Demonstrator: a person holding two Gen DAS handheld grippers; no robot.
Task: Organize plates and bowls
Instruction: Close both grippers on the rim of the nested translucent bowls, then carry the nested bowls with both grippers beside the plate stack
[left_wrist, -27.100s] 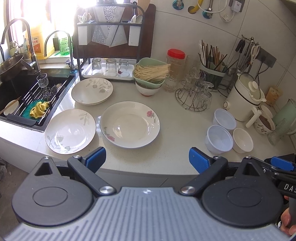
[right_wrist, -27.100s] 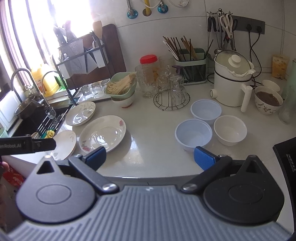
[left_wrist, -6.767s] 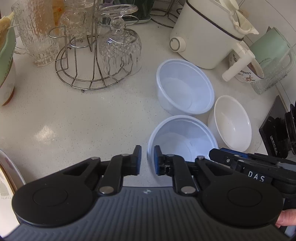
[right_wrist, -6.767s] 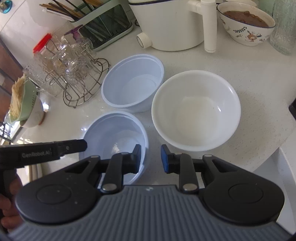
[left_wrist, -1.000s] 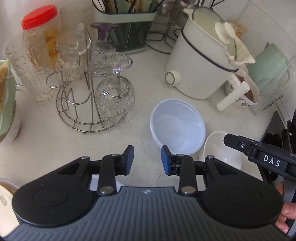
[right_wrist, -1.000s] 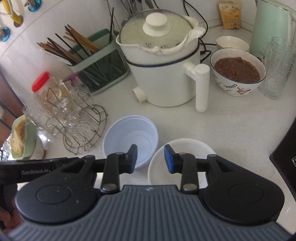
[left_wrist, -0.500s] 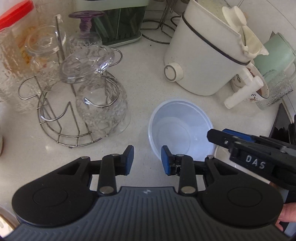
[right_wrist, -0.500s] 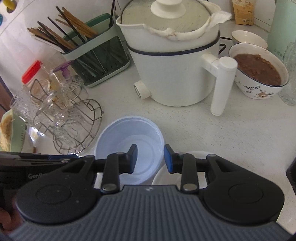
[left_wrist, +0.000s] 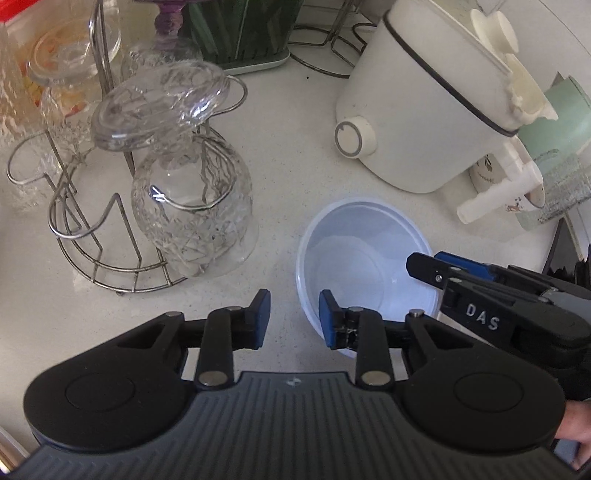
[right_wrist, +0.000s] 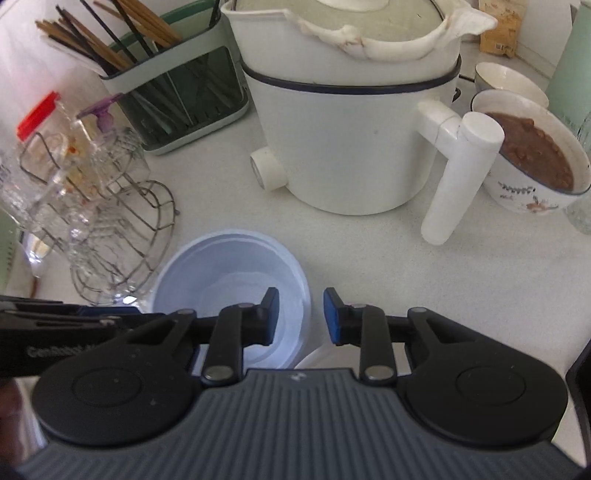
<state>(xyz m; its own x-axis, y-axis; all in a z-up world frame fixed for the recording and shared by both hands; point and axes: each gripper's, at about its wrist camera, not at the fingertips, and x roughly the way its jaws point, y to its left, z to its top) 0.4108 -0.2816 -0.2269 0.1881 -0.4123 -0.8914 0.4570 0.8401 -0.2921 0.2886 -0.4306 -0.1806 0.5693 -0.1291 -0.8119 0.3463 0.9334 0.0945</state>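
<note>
Pale blue bowl (left_wrist: 364, 258) on surface, near white cooker (left_wrist: 424, 122). Left gripper (left_wrist: 291, 314) astride its left rim, jaws closing, pads not touching. Right gripper (right_wrist: 301, 314) astride right rim, closing, likewise clear. Round; both equally near.

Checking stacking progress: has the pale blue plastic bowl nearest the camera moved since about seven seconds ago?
Yes. It now sits nested in the other pale blue plastic bowl beside the white electric pot.
</note>
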